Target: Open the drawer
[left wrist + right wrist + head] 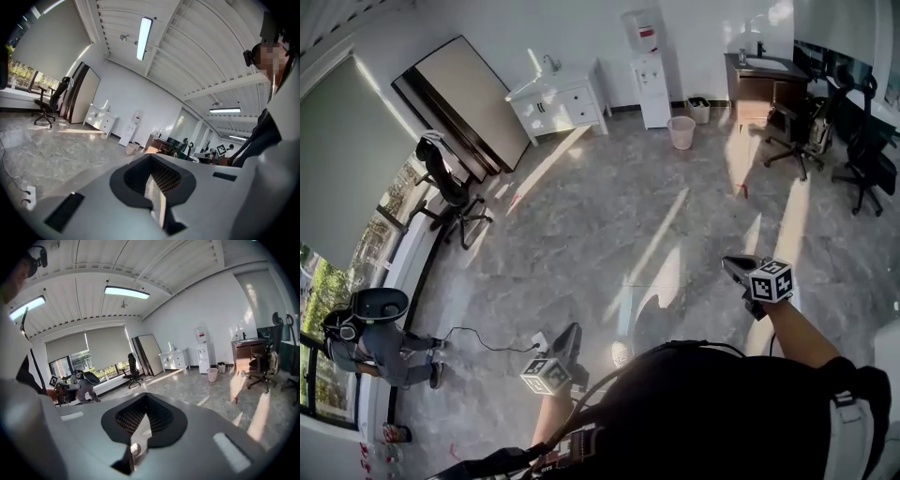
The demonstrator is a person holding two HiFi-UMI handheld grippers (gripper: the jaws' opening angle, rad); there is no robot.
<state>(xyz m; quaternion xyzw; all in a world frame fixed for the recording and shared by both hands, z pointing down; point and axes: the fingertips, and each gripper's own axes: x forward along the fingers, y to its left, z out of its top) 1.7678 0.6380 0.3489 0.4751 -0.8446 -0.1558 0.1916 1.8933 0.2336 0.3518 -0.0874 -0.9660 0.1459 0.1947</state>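
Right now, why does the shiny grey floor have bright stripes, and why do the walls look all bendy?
Head view: sunlight streaks glare on the glossy grey marble floor. Left gripper view: the wide lens curves the white ribbed ceiling, with dark corners around the picture. Right gripper view: same bending, and the long ceiling lamp glows brightly.

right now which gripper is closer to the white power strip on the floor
Left. The left gripper shows just right of the power strip in the head view; the right gripper is far off to its right.
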